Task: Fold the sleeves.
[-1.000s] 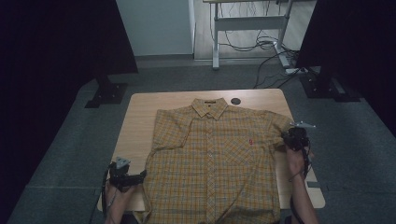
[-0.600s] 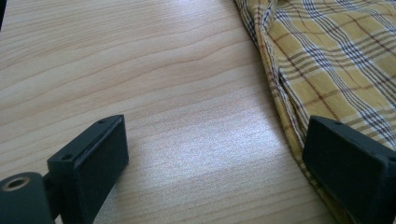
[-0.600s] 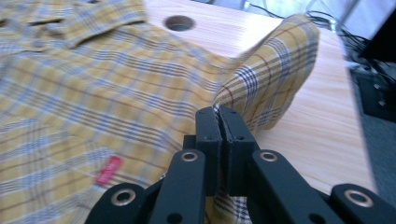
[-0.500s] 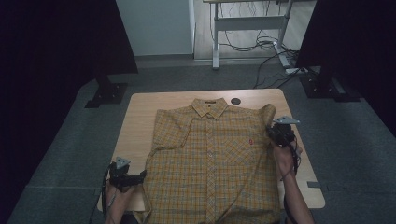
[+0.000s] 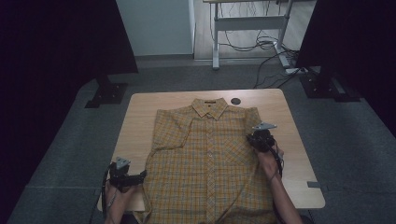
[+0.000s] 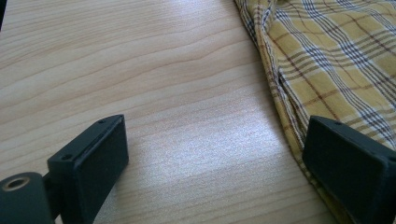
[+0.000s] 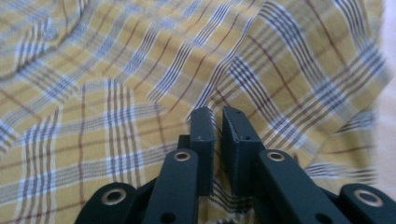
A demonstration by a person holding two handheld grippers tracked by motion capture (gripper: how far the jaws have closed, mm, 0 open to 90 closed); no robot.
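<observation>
Shirt (image 5: 210,163) — yellow plaid, short-sleeved, lying face up and flat on my wooden table (image 5: 140,112), collar (image 5: 210,107) toward the far edge, hem hanging over the near edge between my forearms. The button row runs down the middle. The sleeve on my right side is folded inward over the chest, so the cloth there lies doubled; the sleeve on my left side lies spread out flat.

Right gripper (image 5: 259,139) — in my right hand, over the right chest of the shirt, on the folded-in cloth. In the right gripper view its jaws stand nearly together, only a thin slit between them, and plaid fabric (image 7: 140,70) shows in that slit and behind it. I take it as clamped on a pinch of the shirt. The numbers say the jaws have just eased open a touch.

Left gripper (image 5: 140,176) — in my left hand, low at the near left corner of the table, just beside the shirt's side seam. In the left gripper view the jaws are wide apart with bare wood (image 6: 140,93) between them; the shirt's edge (image 6: 280,93) lies by one jaw, nothing gripped.

Small dark round hole (image 5: 236,101) — in the tabletop, just beyond the collar.
</observation>
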